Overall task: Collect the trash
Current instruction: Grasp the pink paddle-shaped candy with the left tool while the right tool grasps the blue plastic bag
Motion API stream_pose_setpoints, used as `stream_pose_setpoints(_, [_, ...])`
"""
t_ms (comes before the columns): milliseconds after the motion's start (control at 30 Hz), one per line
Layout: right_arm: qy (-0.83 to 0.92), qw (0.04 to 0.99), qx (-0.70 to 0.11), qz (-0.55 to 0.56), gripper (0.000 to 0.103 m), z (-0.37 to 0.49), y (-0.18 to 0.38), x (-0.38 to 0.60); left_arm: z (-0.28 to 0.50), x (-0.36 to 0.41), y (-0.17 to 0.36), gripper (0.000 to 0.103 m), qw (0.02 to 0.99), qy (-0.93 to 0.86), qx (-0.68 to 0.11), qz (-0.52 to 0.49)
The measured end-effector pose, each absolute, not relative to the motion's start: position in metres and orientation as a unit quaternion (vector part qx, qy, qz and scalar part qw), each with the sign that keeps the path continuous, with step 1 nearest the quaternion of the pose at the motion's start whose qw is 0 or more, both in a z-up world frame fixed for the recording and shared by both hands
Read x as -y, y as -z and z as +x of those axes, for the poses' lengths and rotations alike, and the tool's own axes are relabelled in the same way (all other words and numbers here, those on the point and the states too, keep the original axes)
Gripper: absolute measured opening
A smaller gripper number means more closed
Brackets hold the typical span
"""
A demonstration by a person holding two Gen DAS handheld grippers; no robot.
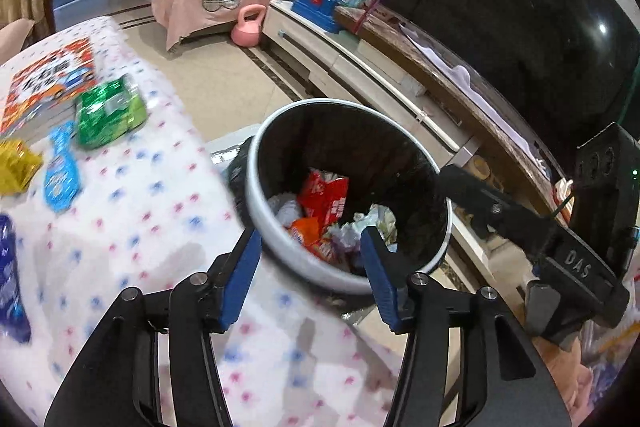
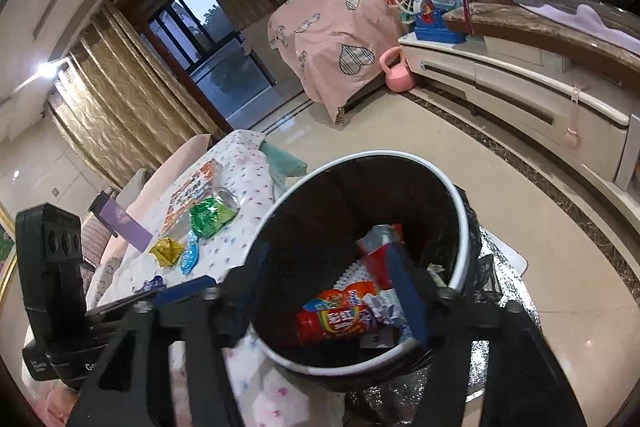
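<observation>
Spotted cloth covers the surface (image 1: pixel 132 227), where a green wrapper (image 1: pixel 109 113), a gold wrapper (image 1: pixel 16 165) and a blue wrapper (image 1: pixel 61 173) lie near a picture book (image 1: pixel 48 79). Just beside its edge stands the trash bin (image 1: pixel 260 223), holding crumpled packets. Both the left tool (image 1: pixel 312 277) and right tool (image 2: pixel 332 287) hang over the bin, fingers apart, gripping nothing.

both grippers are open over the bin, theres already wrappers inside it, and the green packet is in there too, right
Not quite. The green packet isn't in the bin; the left wrist view shows it lying on the dotted tablecloth beside the yellow wrapper and the blue one. The rest holds: the left gripper and right gripper are open at the bin, and wrappers lie inside.
</observation>
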State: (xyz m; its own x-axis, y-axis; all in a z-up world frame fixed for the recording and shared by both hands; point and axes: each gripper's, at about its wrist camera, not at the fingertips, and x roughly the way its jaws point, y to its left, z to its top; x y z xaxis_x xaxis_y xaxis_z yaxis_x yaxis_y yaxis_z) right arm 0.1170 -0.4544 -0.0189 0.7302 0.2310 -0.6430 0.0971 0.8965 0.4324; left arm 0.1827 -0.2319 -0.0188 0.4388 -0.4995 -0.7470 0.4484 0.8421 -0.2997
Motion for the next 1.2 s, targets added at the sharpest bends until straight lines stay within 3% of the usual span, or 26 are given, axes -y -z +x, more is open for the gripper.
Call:
stream_pose_setpoints(167, [-0.047,0.909,-0.355,0.212,0.089,0.106,0.012,0.428,0.164,0.193,0.022,0.053,0.854,0.261,-0.447,-0.045])
stream_pose_setpoints(900, [-0.138,0.892,-0.394,0.171,0.092,0.090,0.035,0.285,0.104,0.016,0.046,0.055,0.882,0.164,-0.434,-0.084])
stream_pose_setpoints(1200, [-0.176,0.877,-0.420,0.152,0.092,0.096,0.047,0.230,0.100,-0.050,0.057,0.060,0.888,0.150,-0.432,-0.052])
